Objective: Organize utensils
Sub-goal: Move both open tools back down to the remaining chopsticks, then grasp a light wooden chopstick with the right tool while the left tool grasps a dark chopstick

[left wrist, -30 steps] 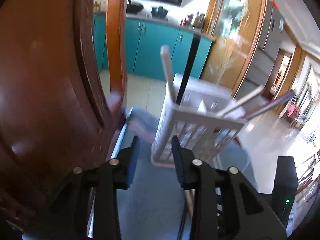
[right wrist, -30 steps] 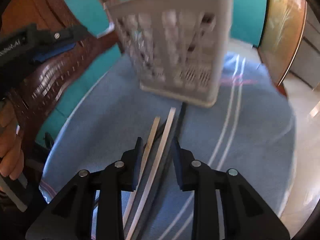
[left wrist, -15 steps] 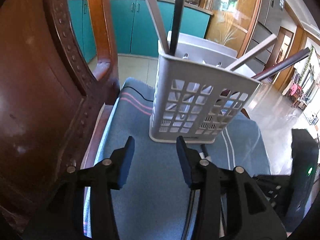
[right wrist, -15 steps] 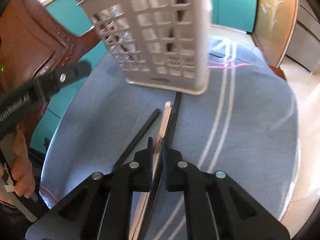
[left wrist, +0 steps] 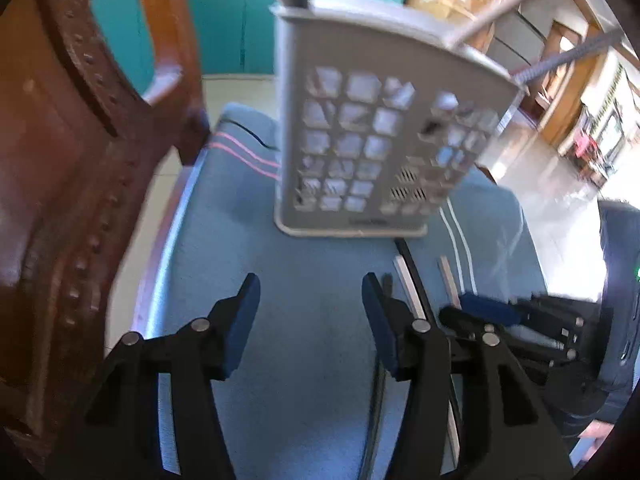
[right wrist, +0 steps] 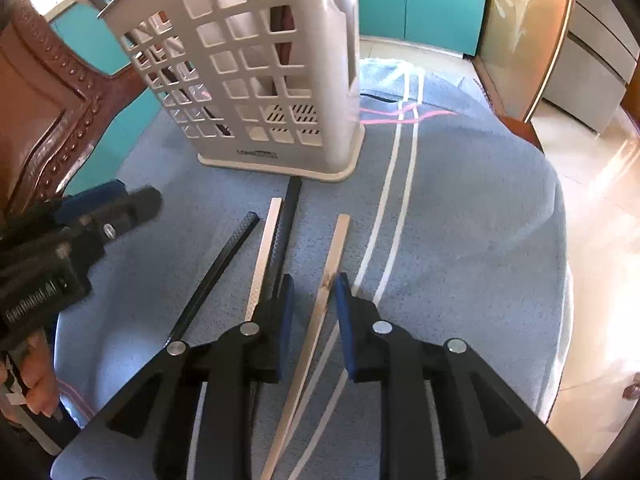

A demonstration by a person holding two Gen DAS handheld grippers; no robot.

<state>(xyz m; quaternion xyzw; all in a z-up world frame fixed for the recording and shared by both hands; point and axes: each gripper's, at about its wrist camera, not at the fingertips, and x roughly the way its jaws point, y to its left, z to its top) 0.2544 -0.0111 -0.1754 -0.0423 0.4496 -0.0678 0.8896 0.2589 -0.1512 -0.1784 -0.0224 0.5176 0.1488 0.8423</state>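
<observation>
A white slotted utensil basket stands on the blue cloth and holds several chopsticks; it also shows in the left wrist view. Loose chopsticks lie in front of it: a wooden one, a silver one, and two black ones. My right gripper is open, its jaws astride the wooden chopstick just above the cloth. My left gripper is open and empty, left of the loose sticks, and shows in the right wrist view.
A carved wooden chair back stands close on the left. The cloth covers a round table whose edge drops off at right. Teal cabinets and tiled floor lie beyond.
My right gripper has opened from a near-shut pinch on the dark and silver sticks and shifted right to straddle the wooden one. My left gripper has opened wider and come closer to the basket.
</observation>
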